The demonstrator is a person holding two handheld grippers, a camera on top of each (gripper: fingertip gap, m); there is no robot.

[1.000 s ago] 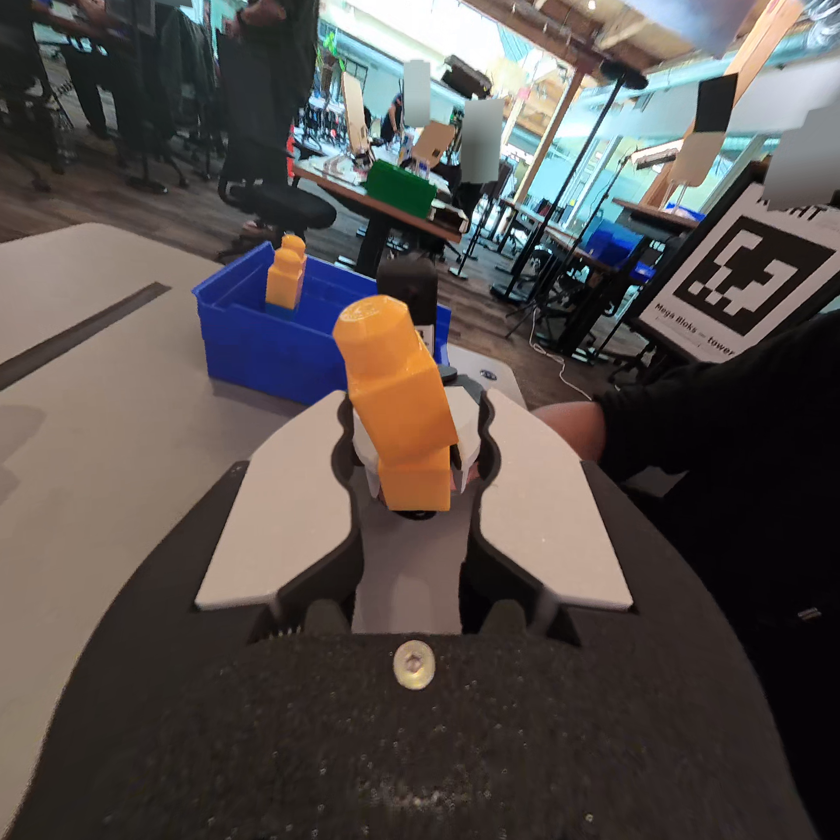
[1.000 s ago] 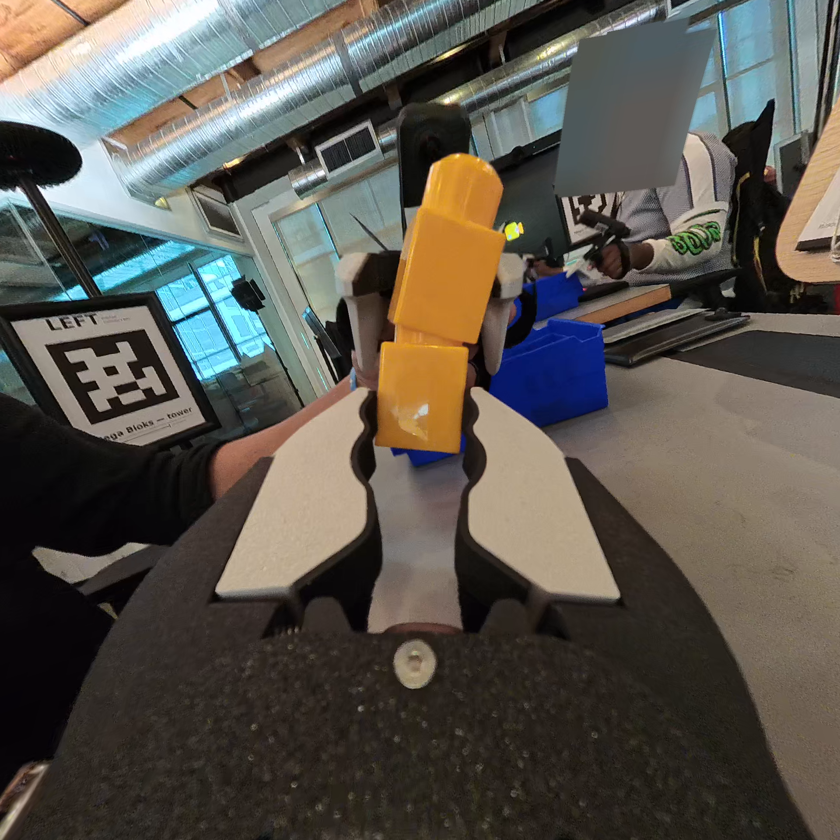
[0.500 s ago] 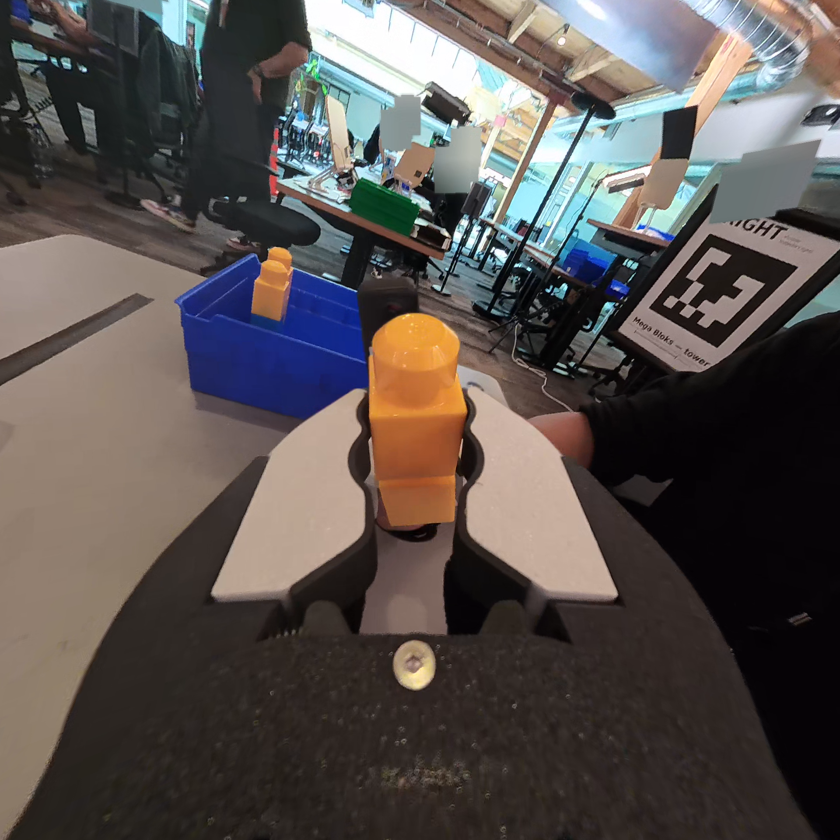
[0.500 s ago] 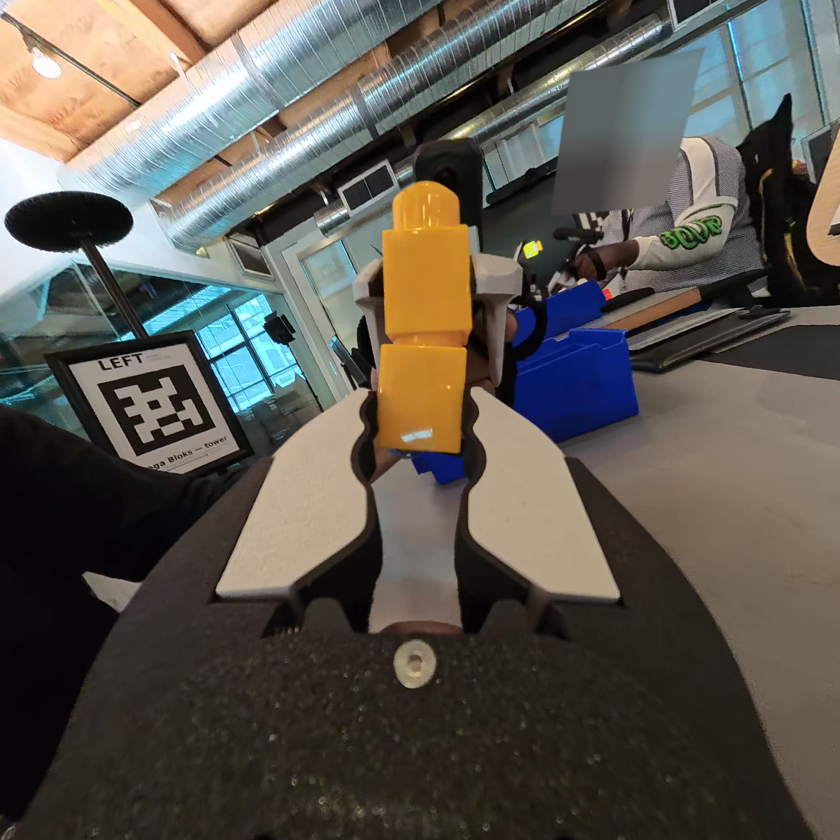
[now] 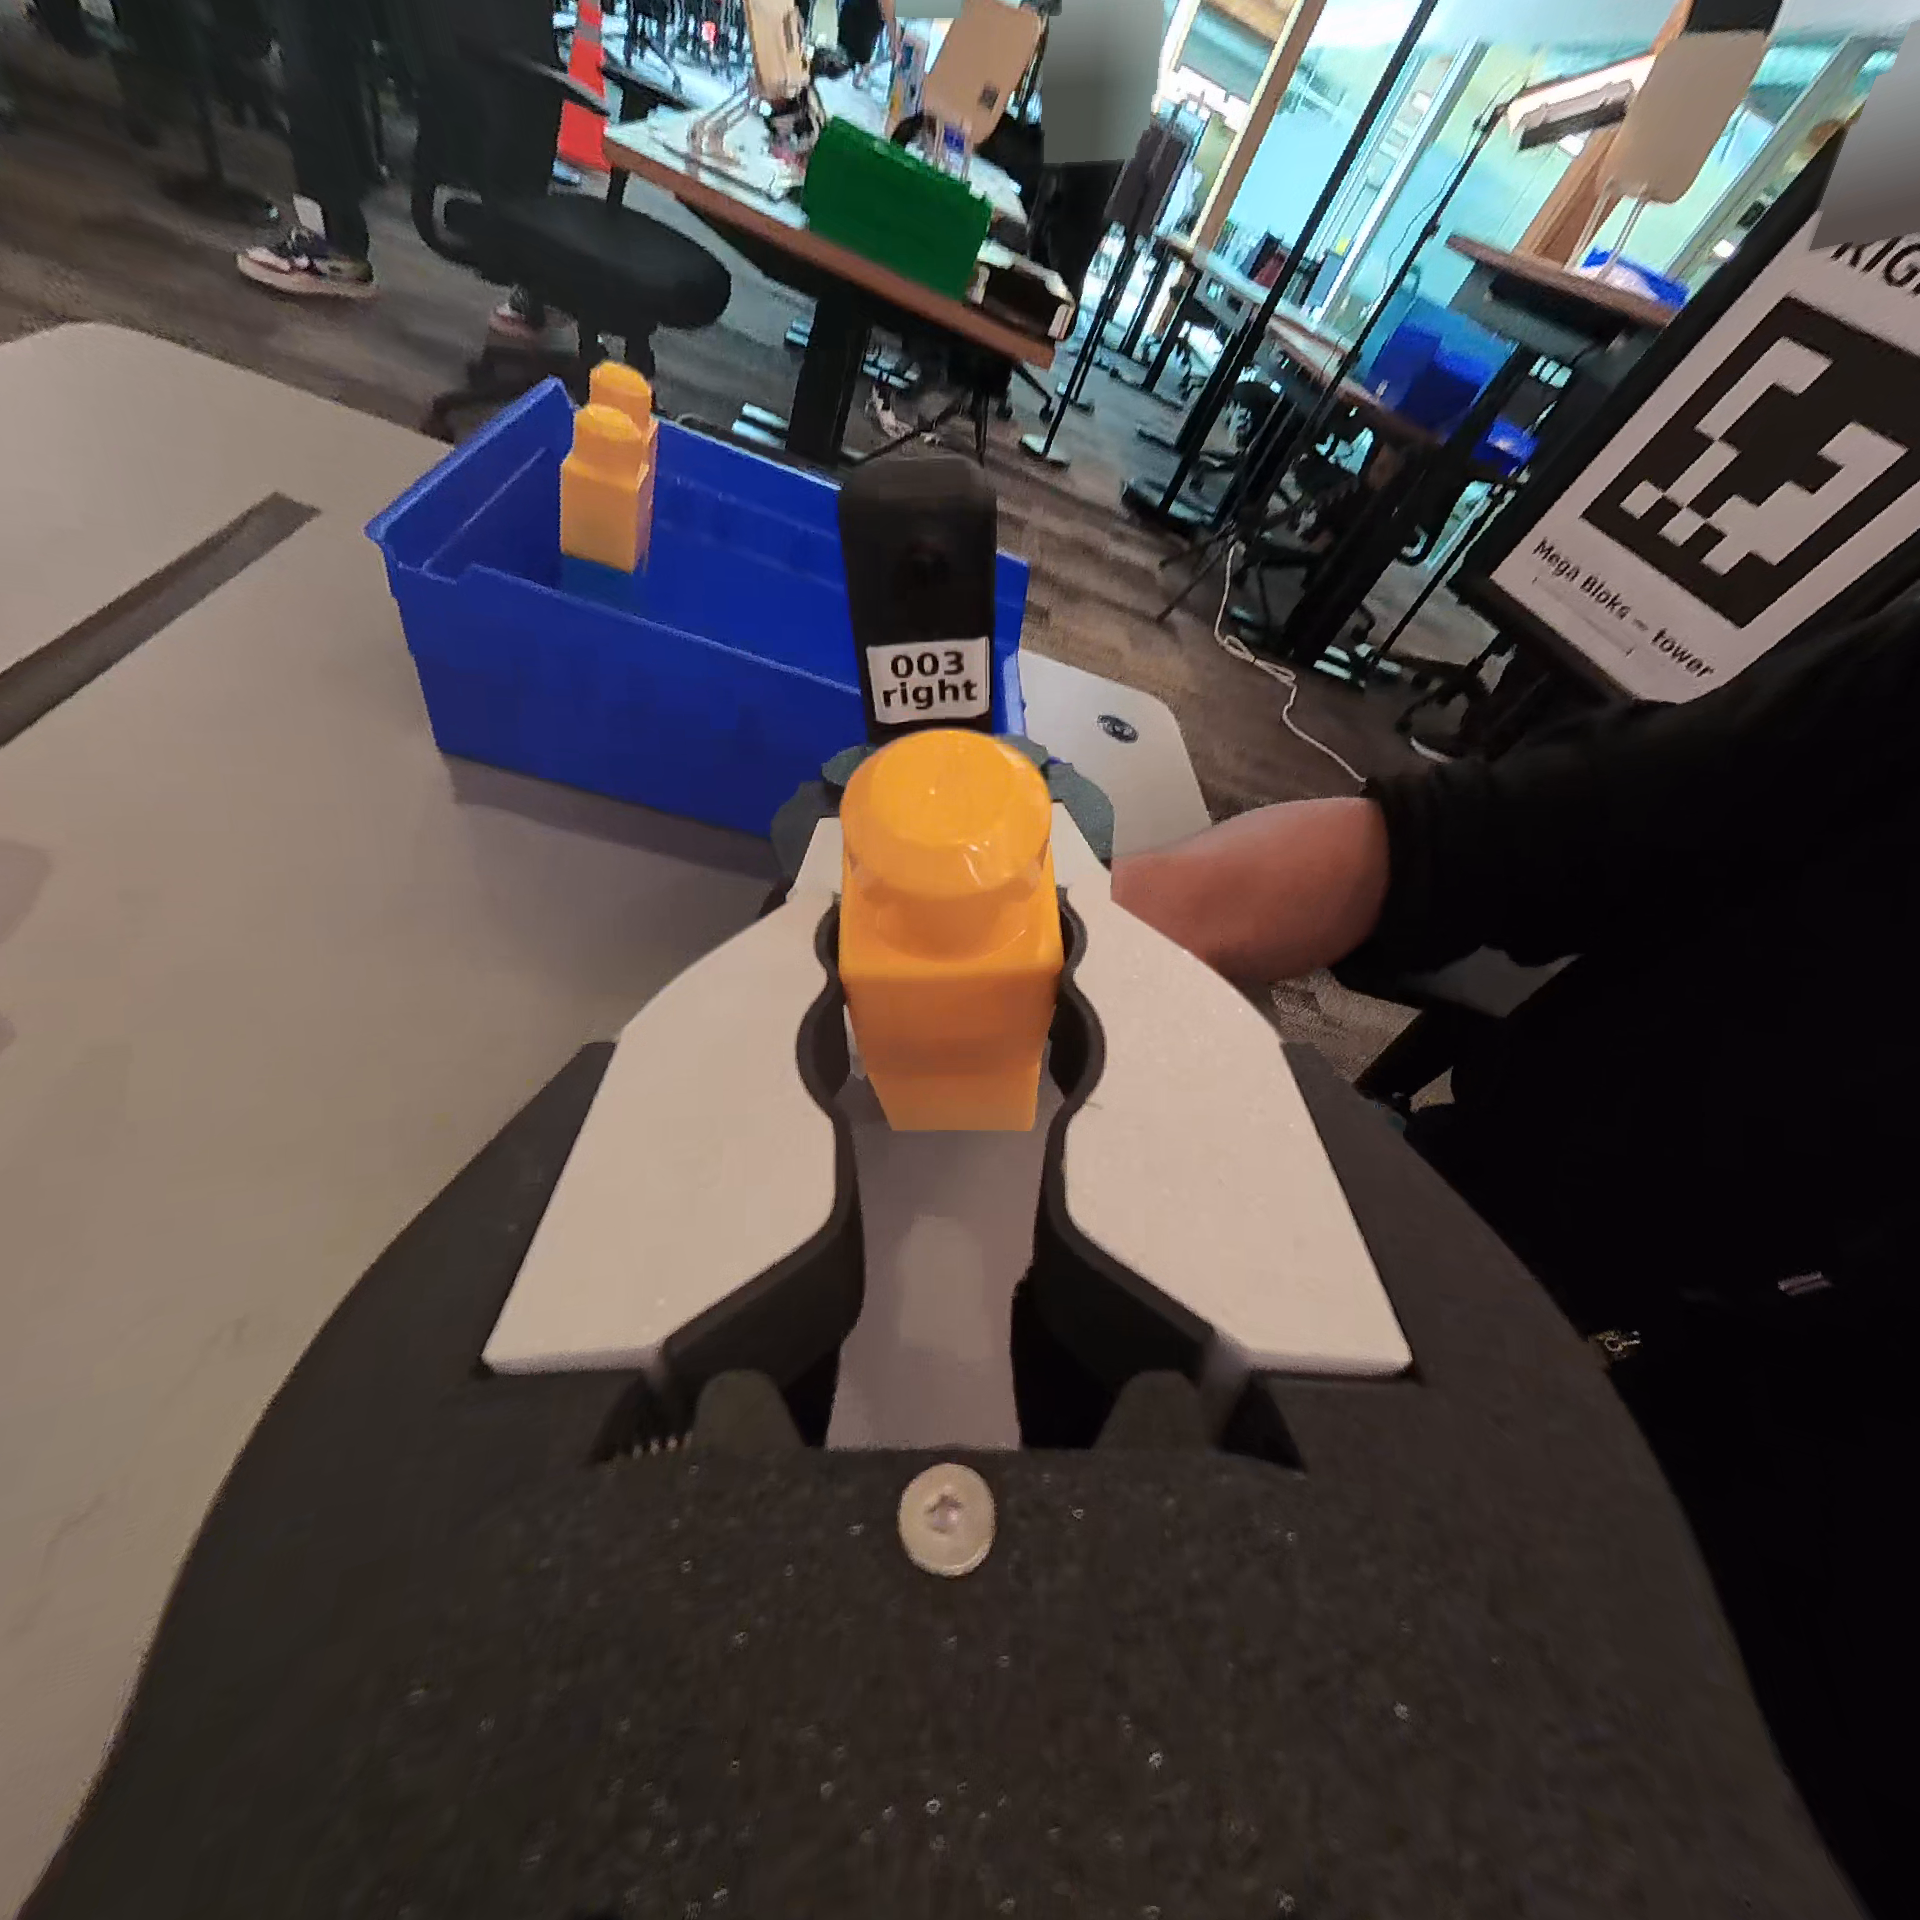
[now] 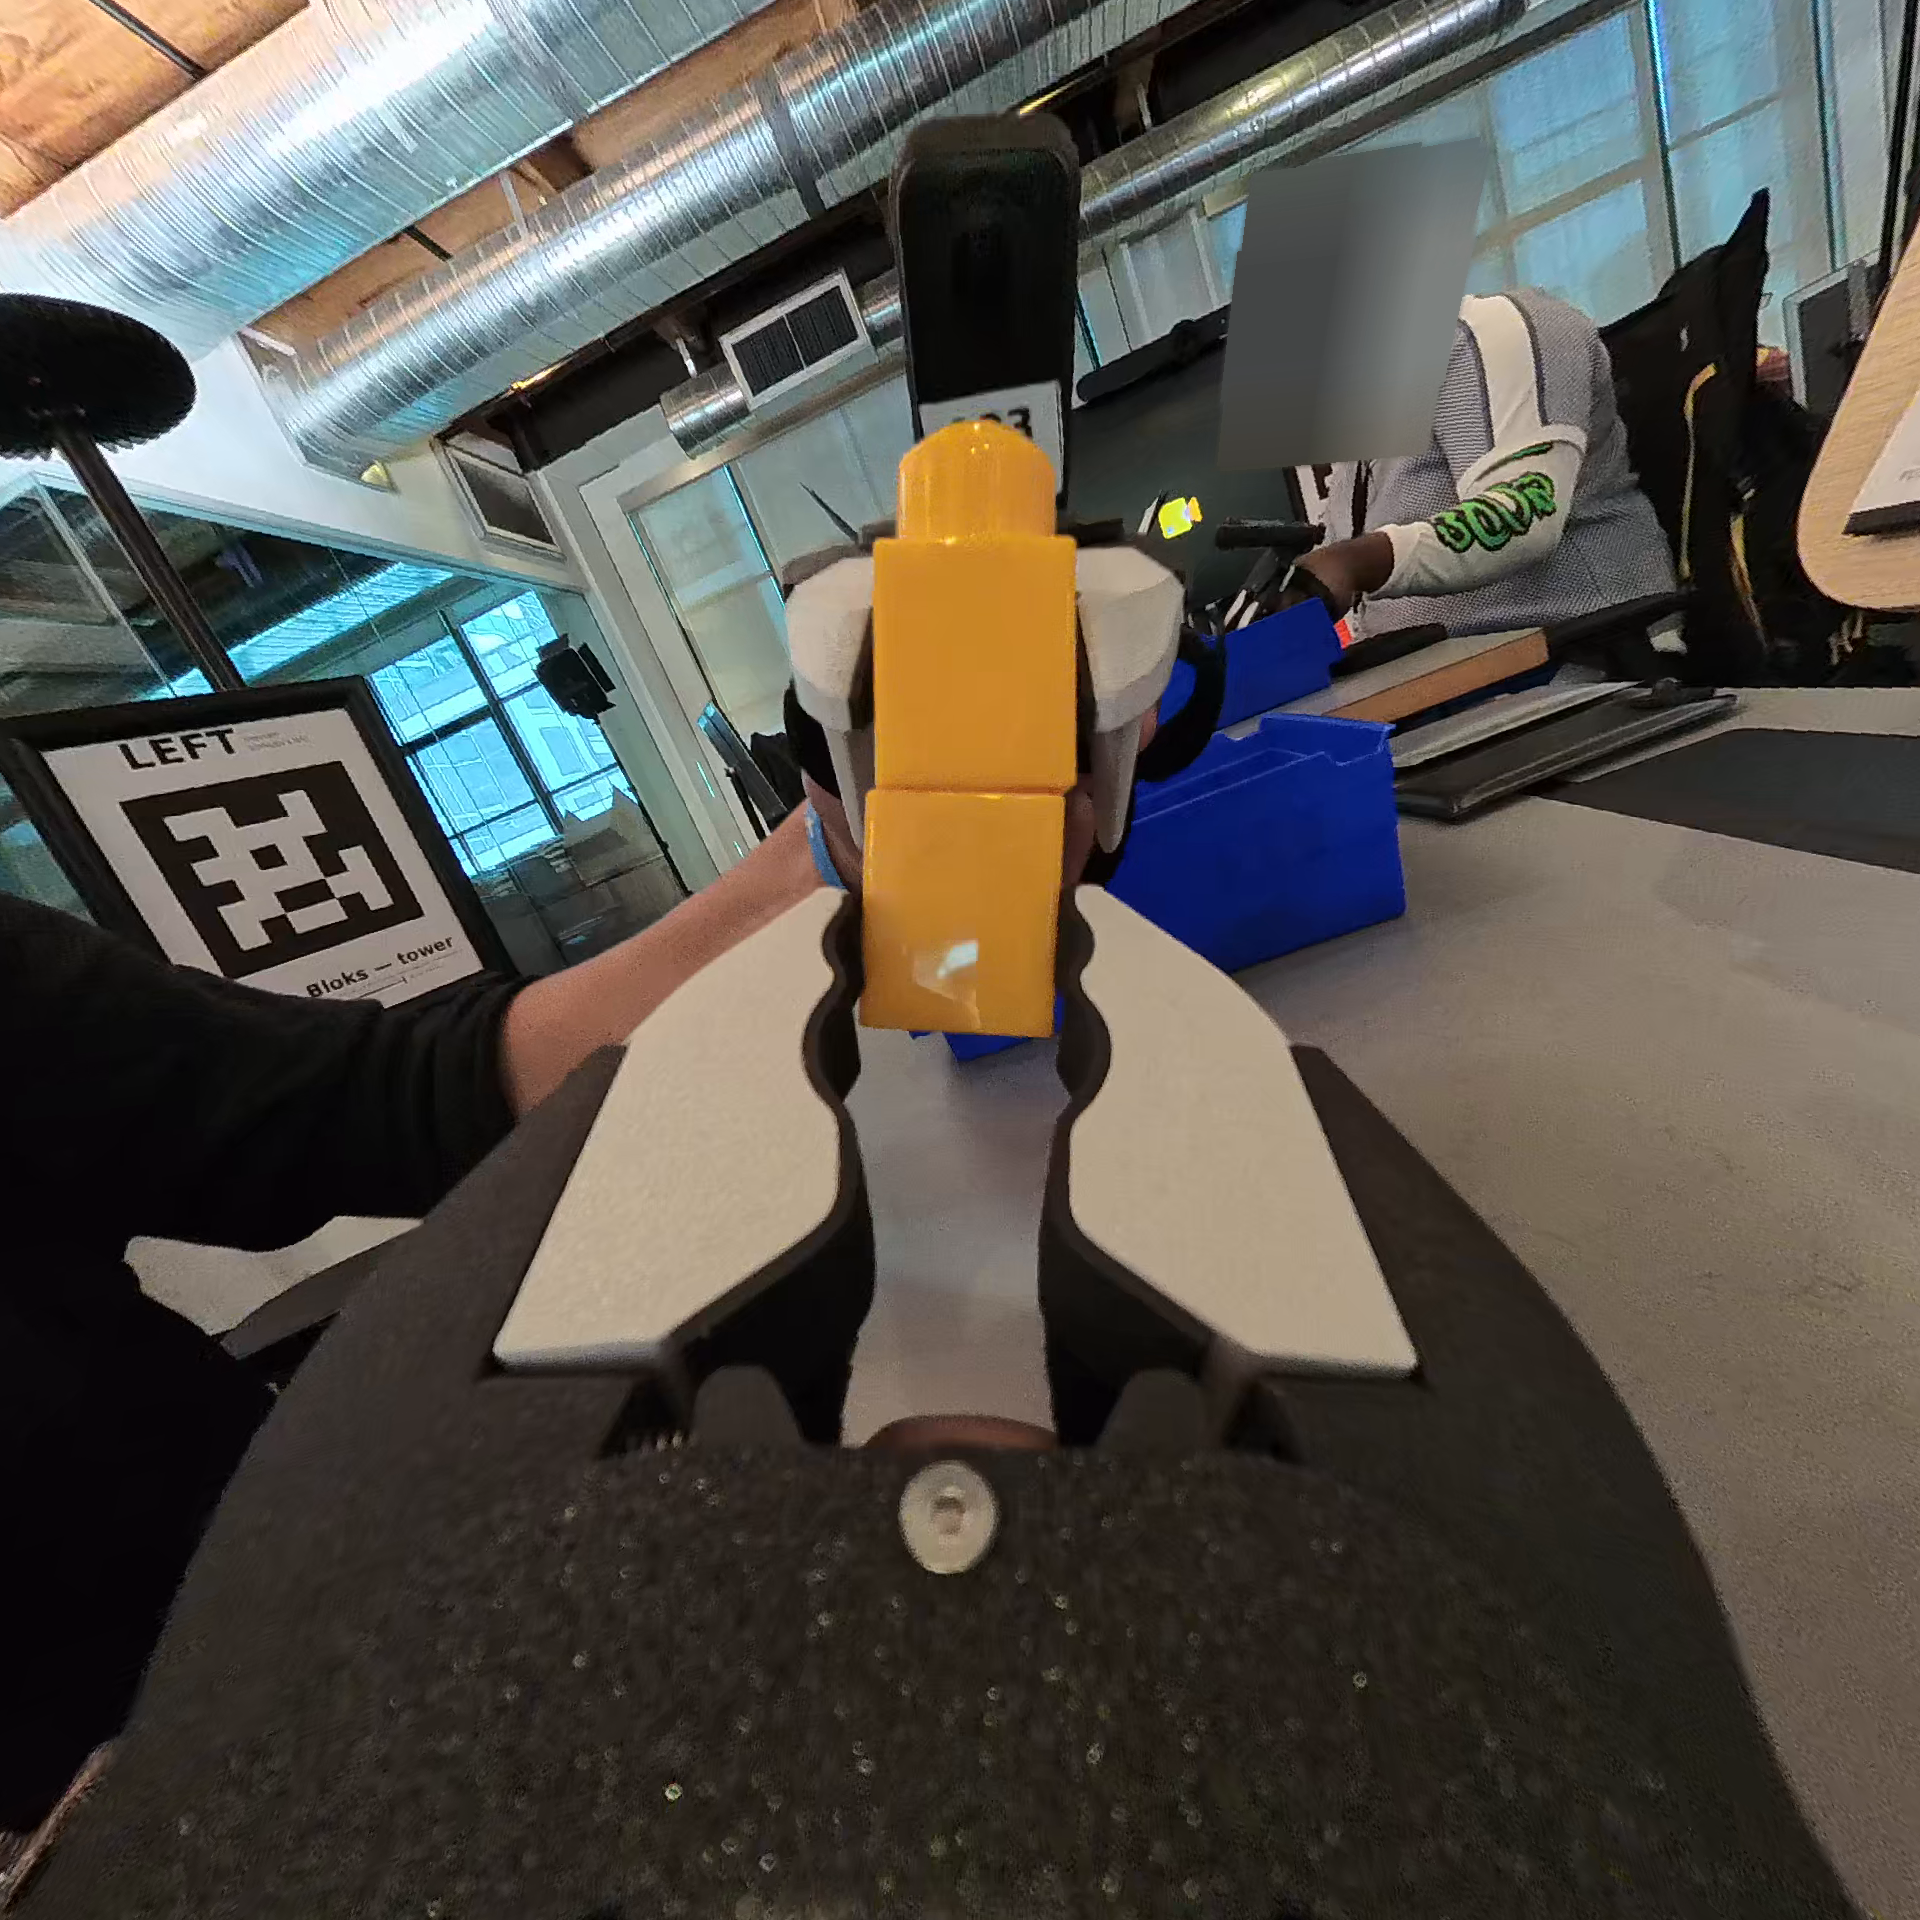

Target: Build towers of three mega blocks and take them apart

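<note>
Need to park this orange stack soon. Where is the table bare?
Bare grey table lies left of the left claw, in front of the blue bin. More lies right of the right claw. The bin holds blocks.

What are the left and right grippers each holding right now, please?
Left gripper: shut on upper orange block.
Right gripper: shut on lower orange block.

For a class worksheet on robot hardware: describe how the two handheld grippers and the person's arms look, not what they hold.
Each gripper, left and right, has a black, speckled, rounded body with a silver screw, and two light grey fingers with wavy black inner edges. A black upright camera block bearing a small white label tops the right one. The person wears black long sleeves.
</note>
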